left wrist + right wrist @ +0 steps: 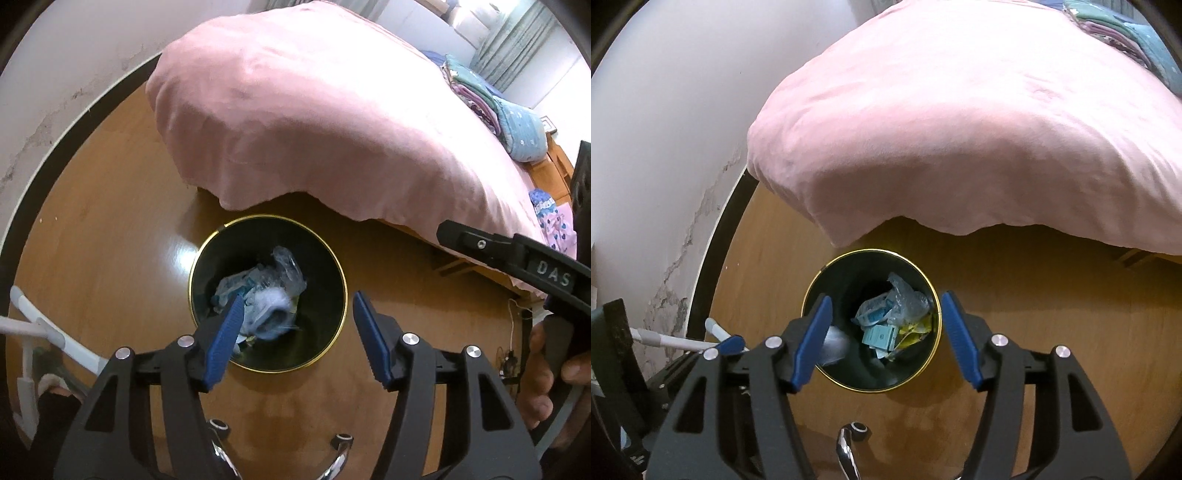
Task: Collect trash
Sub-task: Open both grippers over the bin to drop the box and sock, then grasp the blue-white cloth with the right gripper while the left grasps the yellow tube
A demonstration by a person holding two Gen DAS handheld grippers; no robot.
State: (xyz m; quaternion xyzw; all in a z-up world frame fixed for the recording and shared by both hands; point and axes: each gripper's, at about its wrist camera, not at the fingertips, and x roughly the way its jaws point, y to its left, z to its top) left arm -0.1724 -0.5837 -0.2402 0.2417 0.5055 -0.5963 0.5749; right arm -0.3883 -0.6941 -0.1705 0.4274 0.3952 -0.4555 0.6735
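A round black bin with a gold rim (334,258) stands on the wooden floor by the bed; it also shows in the right wrist view (812,291). Inside lie crumpled clear plastic (286,267), white tissue (273,310), a small teal box (881,338) and a yellow wrapper (914,330). My left gripper (299,338) is open and empty, held above the bin. My right gripper (884,338) is open and empty, also above the bin. The right gripper's black body (517,258) shows at the right of the left wrist view.
A bed with a pink cover (314,122) overhangs the floor just beyond the bin. Folded blankets (498,107) lie at its far end. A white wall with a dark skirting (713,240) runs on the left. White tubes (48,328) lie at lower left.
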